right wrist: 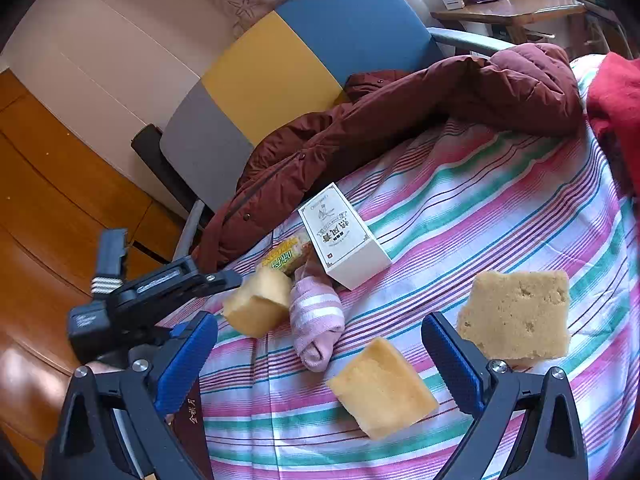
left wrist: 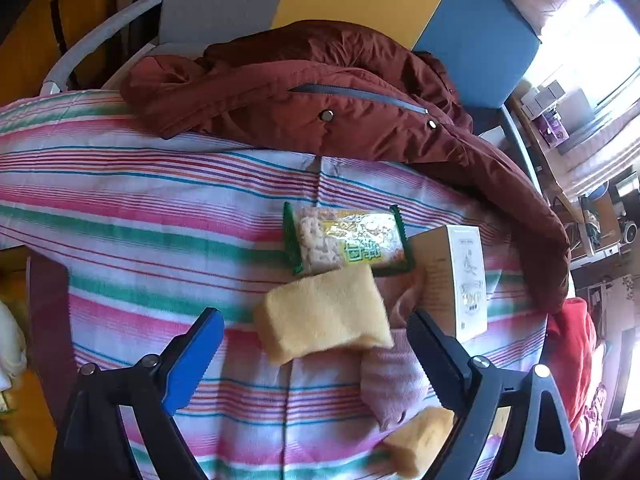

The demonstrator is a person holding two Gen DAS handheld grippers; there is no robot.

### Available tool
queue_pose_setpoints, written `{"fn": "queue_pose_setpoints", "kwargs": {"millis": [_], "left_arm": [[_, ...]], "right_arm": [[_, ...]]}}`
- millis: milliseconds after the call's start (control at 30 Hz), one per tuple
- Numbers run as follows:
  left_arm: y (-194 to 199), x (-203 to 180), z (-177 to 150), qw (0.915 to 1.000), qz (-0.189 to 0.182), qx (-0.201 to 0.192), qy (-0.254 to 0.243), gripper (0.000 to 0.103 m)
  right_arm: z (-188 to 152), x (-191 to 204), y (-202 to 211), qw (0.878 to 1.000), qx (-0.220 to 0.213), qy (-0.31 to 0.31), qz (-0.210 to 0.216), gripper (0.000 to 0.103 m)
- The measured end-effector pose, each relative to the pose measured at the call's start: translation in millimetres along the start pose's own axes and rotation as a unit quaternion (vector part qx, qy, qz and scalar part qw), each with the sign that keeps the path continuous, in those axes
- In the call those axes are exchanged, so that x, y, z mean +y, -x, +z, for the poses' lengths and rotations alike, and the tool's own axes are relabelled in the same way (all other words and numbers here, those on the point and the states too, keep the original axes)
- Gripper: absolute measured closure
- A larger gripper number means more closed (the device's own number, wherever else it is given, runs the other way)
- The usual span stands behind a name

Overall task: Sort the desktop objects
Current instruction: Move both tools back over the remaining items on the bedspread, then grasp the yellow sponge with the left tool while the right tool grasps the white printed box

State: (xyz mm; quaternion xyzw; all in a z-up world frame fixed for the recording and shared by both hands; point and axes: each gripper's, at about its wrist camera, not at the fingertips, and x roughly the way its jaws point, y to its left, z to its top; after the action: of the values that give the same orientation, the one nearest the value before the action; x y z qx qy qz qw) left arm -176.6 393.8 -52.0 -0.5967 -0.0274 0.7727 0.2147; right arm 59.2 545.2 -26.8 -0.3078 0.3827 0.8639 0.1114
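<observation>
A: Foam, pale yellow and soft. One sponge (left wrist: 324,314) lies just ahead of the left gripper (left wrist: 316,344), whose fingers stand wide apart with nothing between them.

B: It should be light and squashy, so I'd pinch it across the short sides, gently.

A: The left gripper points steeply down over it. The right gripper (right wrist: 320,356) tilts less, fingers also spread and empty, with a second sponge (right wrist: 382,388) lying near between them.

B: And beyond?

A: A rolled sock (right wrist: 316,320) touches the first sponge; a coarser block (right wrist: 516,316) sits right. Farther lie a snack pack (left wrist: 346,240) and a stiff box (right wrist: 344,236), all on the striped cloth (right wrist: 480,208).
</observation>
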Motion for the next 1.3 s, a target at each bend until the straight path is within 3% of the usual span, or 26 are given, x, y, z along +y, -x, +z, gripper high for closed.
{"fn": "queue_pose_setpoints", "kwargs": {"millis": [333,433,633,900,1300], "left_arm": [[-29.2,-13.0,8.8,0.9993,0.035,0.011,-0.011,0.01],[-34.5,-8.8,8.5,0.9989,0.044,0.014,-0.013,0.027],[-23.8,-6.2,-3.3,0.9989,0.014,-0.001,-0.045,0.037],[9.7,10.0,-37.7,0.998,0.01,-0.031,-0.055,0.037],[52.1,17.8,-98.3,0.9891,0.018,-0.079,-0.123,0.037]], "right_arm": [[-2.5,5.2,-5.4,1.0,0.012,0.017,-0.006,0.0],[-3.8,6.8,-8.5,1.0,0.015,0.023,-0.013,0.0],[-5.9,9.6,-11.7,0.999,0.016,0.042,-0.027,0.0],[-8.6,12.1,-12.3,0.997,0.015,0.06,-0.043,0.0],[-14.4,16.9,-21.6,0.993,0.021,0.09,-0.078,0.001]]}}
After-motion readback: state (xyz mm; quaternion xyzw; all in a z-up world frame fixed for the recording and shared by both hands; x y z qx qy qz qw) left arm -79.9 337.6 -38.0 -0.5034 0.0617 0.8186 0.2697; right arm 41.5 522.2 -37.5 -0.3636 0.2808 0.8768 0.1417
